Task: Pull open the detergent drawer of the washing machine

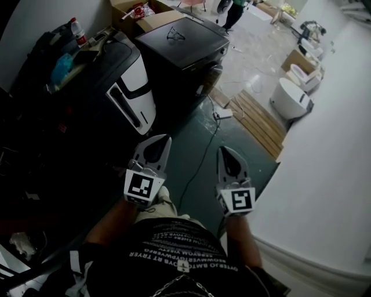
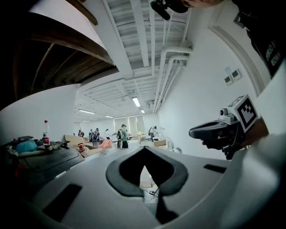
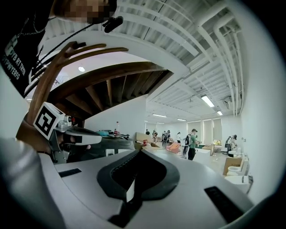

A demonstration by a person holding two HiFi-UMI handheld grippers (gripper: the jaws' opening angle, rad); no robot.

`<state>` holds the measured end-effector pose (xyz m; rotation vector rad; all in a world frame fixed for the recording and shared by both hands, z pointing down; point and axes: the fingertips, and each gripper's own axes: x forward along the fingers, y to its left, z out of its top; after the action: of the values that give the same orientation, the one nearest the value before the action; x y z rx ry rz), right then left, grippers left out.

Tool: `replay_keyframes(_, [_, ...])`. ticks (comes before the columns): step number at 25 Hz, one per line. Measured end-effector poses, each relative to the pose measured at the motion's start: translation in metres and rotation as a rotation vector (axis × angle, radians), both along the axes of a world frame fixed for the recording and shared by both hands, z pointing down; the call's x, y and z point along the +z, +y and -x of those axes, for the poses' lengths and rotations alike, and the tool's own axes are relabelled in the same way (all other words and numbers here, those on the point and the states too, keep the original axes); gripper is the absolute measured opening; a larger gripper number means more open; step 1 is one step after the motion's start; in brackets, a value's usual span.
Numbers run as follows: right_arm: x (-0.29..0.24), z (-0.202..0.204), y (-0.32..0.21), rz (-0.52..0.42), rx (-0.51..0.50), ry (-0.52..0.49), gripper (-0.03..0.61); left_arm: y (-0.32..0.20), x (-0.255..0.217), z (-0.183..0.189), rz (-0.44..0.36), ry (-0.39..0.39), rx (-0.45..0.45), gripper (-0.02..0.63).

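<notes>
In the head view a dark washing machine with a white front panel stands at the left. A second dark machine is behind it. I cannot make out the detergent drawer. My left gripper and right gripper are held side by side over the grey floor, short of the machines and touching nothing. Both are shut with nothing in them. The left gripper view shows its own shut jaws and the right gripper beside it. In the right gripper view its jaws are closed and the left gripper hangs alongside.
A cable runs across the floor between the grippers. Wooden planks and white toilets lie at the right, beside a white wall. A cardboard box and a bottle sit behind the machines. People stand far off.
</notes>
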<state>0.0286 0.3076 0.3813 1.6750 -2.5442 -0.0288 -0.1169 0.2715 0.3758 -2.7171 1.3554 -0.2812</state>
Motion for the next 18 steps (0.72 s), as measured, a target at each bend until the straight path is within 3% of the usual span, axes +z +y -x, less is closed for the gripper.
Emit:
replay_keyframes(15, [-0.006, 0.031, -0.097, 0.004, 0.008, 0.026, 0.002, -0.096, 0.003, 0.030, 0.007, 0.033, 0.026, 0.003])
replay_keyframes(18, [-0.005, 0.036, -0.110, 0.002, 0.014, 0.032, 0.002, -0.114, 0.007, 0.037, 0.007, -0.001, 0.030, 0.003])
